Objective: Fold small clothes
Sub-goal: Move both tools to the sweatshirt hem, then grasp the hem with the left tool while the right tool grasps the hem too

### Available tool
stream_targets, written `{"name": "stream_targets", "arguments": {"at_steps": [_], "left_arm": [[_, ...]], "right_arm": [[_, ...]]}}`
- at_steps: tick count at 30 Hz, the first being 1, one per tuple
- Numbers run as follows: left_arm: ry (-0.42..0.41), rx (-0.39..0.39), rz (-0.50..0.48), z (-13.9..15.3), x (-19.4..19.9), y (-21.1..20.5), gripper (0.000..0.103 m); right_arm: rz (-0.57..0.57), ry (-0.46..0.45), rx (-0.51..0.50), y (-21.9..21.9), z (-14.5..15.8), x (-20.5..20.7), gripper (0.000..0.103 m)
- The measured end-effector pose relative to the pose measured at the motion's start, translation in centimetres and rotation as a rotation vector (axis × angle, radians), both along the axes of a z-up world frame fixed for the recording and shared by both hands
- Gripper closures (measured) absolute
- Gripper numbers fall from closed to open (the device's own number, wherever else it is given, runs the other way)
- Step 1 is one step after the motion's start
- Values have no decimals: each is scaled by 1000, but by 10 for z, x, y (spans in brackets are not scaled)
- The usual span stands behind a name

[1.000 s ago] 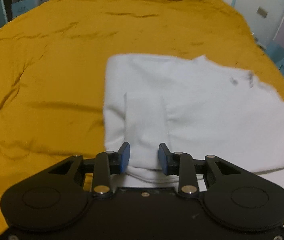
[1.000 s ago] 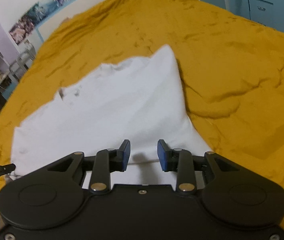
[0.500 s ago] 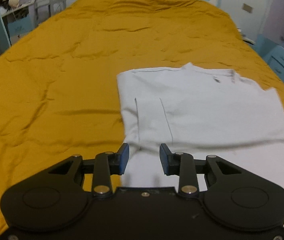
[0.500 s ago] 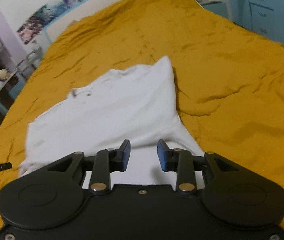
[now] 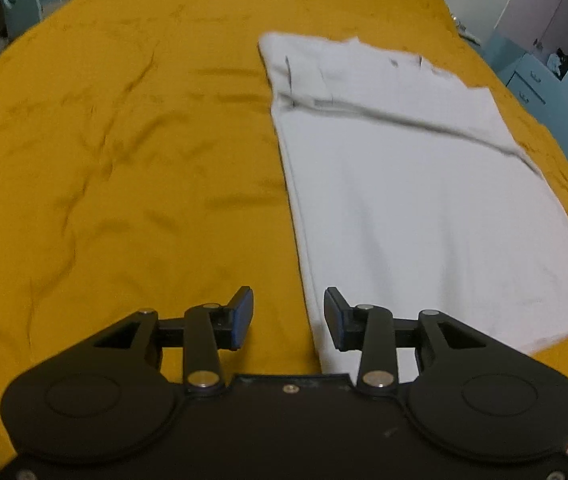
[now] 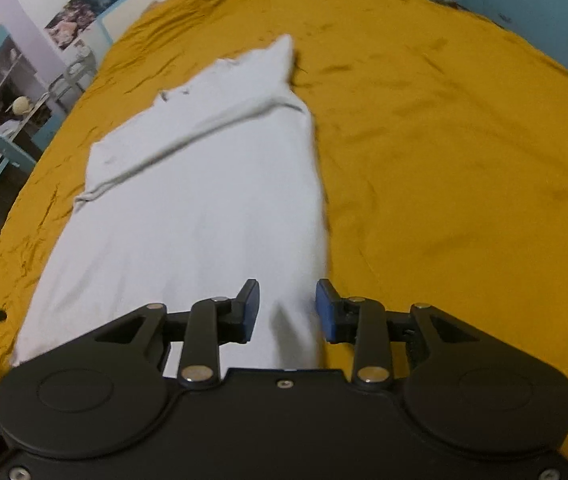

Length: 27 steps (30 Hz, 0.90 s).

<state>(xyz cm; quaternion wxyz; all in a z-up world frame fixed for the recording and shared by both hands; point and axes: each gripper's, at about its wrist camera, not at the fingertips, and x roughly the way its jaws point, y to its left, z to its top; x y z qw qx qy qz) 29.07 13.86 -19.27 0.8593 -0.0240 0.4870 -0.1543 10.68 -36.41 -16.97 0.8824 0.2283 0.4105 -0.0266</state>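
From the left wrist camera, the left gripper (image 5: 288,318) hovers over the mustard-yellow bedspread (image 5: 124,140) at the near left edge of the white garment (image 5: 424,208), which lies flat and lengthwise on the bed with a fold line crossing its far part. Its jaws are opening, with nothing held between the blue pads (image 5: 243,320); the cloth's edge lies beneath the gap. From the right wrist camera, the right gripper (image 6: 287,312) sits above the garment's (image 6: 204,208) near right edge, jaws partly apart and gripping nothing, the fabric lying loose below. The bedspread (image 6: 444,160) stretches away rightward. Everything is somewhat blurred.
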Motion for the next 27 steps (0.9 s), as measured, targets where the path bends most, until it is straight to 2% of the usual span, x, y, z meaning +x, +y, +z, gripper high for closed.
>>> {"name": "stream_targets", "arguments": {"at_steps": [5,9,13,24,26,27], "left_arm": [[65,-55,-4,-14,-21,0,65],[93,-76,-12,-26,-24,-7,64],[118,-131,-7,-33,-20,-11,63],[179,-171,-17,-39,-15,-18,63],[180,-171,-23,-38,-16,-18,65],[178,-167,-29,-38,-16,-19,74]], "right_arm": [[-16,-2,95,0,-8,-17,69],[0,1,120,9,-11,-19,68],[-5,9,165,11,-17,-16,68],[1,37,188,12,-23,-18,68],[12,36,190,13,-23,-18,69],[14,33,183,14,-22,-18,75]]}}
